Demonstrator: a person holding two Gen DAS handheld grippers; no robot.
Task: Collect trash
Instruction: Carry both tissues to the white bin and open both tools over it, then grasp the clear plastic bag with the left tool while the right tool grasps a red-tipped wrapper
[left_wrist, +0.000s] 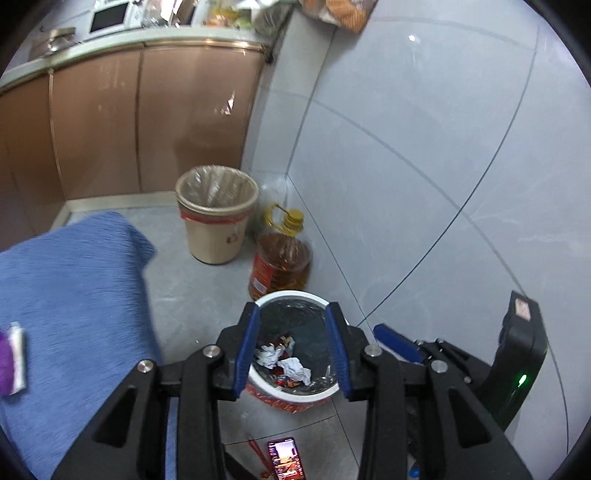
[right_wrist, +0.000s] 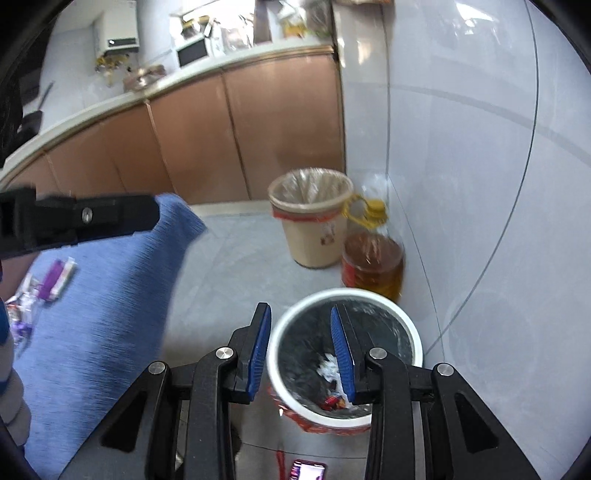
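Note:
A white-rimmed trash bin (left_wrist: 291, 295) with a black liner stands on the floor and holds crumpled paper (left_wrist: 291, 367) and red wrappers. My left gripper (left_wrist: 293, 314) hovers over it, open and empty. In the right wrist view the same bin (right_wrist: 413, 332) lies under my right gripper (right_wrist: 301, 314), which is also open and empty. Crumpled paper (right_wrist: 328, 365) shows inside. Purple and white wrappers (right_wrist: 55, 277) lie on the blue cloth (right_wrist: 103, 295) at left. One wrapper (left_wrist: 11, 358) shows at the left edge of the left wrist view.
A beige bin (left_wrist: 218, 218) with a clear liner stands by the cabinets (left_wrist: 147, 118). An oil jug (left_wrist: 282, 254) stands against the tiled wall. A phone (left_wrist: 286, 458) lies on the floor near the white bin. The blue cloth (left_wrist: 74, 314) covers a surface at left.

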